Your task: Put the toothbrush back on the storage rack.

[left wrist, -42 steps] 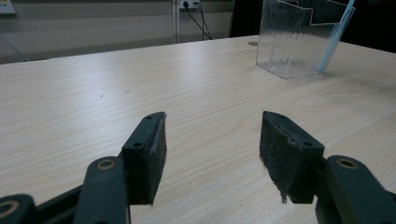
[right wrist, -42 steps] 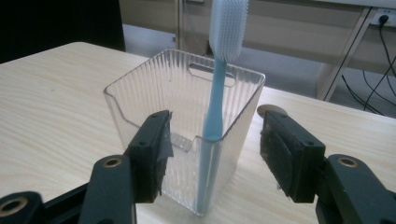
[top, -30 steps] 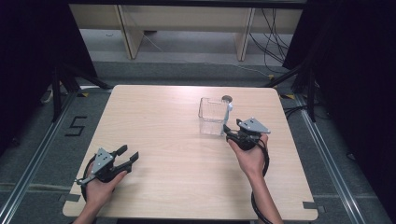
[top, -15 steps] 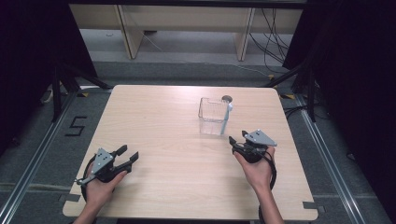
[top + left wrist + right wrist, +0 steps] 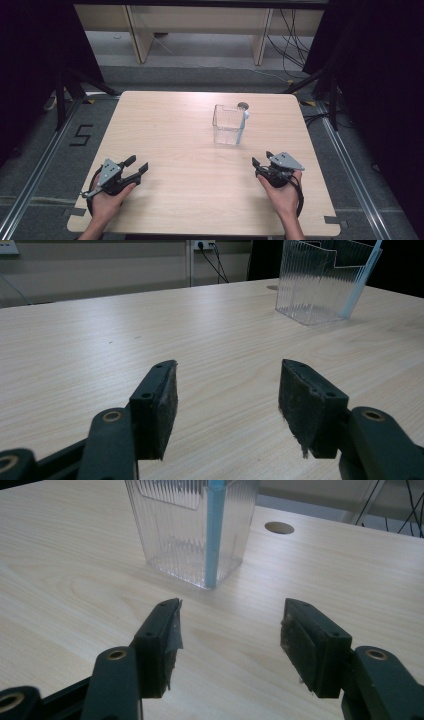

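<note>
A clear ribbed plastic container [image 5: 228, 124] stands upright toward the table's [image 5: 175, 130] far right, a light blue stick [image 5: 242, 127], perhaps a straw, leaning in its near right corner. The right gripper [image 5: 264, 161] rests near it, jaws apart and empty. The left gripper [image 5: 136, 165] sits well apart, jaws likewise spread.

You get an evenly lit table [image 5: 175, 130] with soft shadows; the surroundings fall dark, and all views look slightly soft.
</note>
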`<state>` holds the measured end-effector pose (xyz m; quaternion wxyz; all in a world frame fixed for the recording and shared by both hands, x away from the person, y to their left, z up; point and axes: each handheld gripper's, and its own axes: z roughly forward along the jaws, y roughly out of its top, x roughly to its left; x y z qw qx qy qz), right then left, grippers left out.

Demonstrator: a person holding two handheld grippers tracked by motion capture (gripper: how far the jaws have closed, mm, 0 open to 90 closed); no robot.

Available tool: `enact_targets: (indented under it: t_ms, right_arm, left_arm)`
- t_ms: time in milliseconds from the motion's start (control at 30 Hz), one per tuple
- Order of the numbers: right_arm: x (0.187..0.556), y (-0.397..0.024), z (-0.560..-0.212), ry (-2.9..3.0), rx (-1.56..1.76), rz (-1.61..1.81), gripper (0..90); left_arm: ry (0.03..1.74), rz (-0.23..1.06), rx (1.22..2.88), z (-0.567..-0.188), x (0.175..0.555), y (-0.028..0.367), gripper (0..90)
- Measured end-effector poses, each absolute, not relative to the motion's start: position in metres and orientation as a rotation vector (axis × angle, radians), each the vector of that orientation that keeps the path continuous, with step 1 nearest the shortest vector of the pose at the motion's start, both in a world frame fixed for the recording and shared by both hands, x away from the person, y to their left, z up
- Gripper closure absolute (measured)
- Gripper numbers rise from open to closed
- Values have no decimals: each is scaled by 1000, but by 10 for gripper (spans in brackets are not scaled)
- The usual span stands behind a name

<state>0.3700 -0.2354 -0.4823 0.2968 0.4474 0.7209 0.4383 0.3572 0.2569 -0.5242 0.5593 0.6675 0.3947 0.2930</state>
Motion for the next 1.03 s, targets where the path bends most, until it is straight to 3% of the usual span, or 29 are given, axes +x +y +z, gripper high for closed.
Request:
enact_targets:
  t_ms: [500, 1033]
  right_arm:
    - [344, -252, -500, 1835, 1278, 1186, 412]
    - [343, -249, -511, 1811, 1234, 1200, 396]
  left_arm:
    - [930, 699, 1562, -524, 357, 257, 397]
    - [960, 688, 1562, -524, 356, 260, 390]
